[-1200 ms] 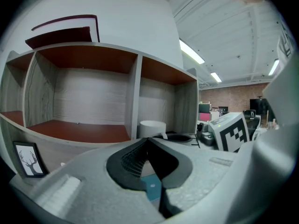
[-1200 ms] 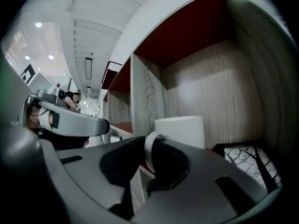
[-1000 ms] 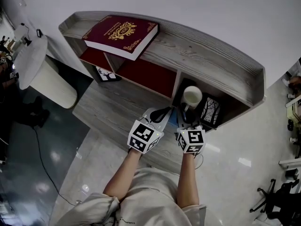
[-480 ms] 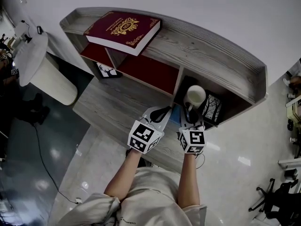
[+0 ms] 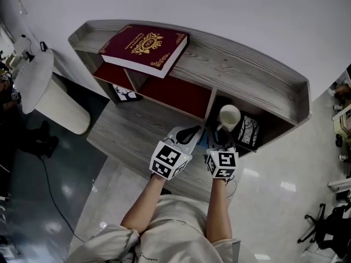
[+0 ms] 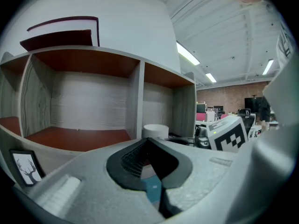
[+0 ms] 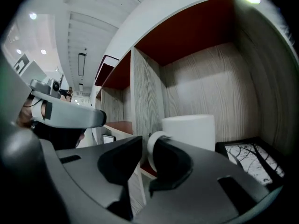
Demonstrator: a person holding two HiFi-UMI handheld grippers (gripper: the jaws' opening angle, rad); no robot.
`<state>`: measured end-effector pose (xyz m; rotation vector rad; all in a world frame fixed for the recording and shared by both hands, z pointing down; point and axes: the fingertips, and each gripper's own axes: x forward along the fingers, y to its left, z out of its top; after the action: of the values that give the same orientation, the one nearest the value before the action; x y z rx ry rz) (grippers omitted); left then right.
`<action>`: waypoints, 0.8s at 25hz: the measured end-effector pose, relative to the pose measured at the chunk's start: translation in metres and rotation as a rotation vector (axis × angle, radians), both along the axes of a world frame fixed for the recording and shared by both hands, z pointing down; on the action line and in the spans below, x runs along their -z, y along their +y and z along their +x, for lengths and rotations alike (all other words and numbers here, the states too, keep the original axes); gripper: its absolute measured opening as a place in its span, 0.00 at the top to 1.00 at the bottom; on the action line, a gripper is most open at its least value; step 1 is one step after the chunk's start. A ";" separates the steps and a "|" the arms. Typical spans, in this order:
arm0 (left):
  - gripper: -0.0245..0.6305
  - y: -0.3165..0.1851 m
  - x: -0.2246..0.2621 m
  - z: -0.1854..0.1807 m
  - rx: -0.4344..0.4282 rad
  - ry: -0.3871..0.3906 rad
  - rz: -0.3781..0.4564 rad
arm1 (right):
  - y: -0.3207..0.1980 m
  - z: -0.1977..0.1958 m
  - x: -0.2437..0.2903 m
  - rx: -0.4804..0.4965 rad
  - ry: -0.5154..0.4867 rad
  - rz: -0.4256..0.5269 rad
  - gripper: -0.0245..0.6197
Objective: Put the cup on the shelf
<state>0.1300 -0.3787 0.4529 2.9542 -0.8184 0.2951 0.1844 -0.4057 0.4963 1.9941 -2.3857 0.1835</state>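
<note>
The white cup point(image 5: 229, 115) stands in the right compartment of the grey wooden shelf point(image 5: 247, 70), just right of the divider. My right gripper point(image 5: 218, 133) reaches into that compartment. In the right gripper view the cup point(image 7: 191, 132) fills the middle and its handle sits between the jaws of the right gripper point(image 7: 147, 148). The handle lies against the right jaw, with a thin gap to the left jaw, so the gripper is open. My left gripper point(image 5: 192, 131) hovers beside it, shut and empty. The left gripper point(image 6: 148, 141) looks at the cup point(image 6: 155, 131) past its jaws.
A dark red book point(image 5: 145, 44) lies on the shelf top. A framed tree picture point(image 5: 247, 131) leans in the right compartment beside the cup. A smaller frame point(image 5: 123, 93) stands under the left compartment. The wooden desk point(image 5: 137, 127) lies below, with a white bin point(image 5: 66, 106) at the left.
The cup keeps its place in the compartment. My right gripper has drawn back a little from it. The left gripper has hardly moved.
</note>
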 end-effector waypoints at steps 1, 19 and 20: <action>0.95 -0.003 0.002 -0.001 -0.007 -0.002 0.002 | -0.003 -0.001 0.000 -0.005 0.000 -0.001 0.85; 0.95 -0.011 0.001 0.030 -0.206 -0.034 0.011 | -0.010 0.017 -0.002 -0.095 0.056 -0.043 0.85; 0.95 -0.009 0.000 0.032 -0.211 -0.034 0.010 | -0.008 0.020 -0.002 -0.098 0.057 -0.044 0.85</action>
<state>0.1622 -0.3873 0.4533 3.0559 -0.5122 0.3546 0.2043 -0.4133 0.4984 2.0686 -2.2330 0.1775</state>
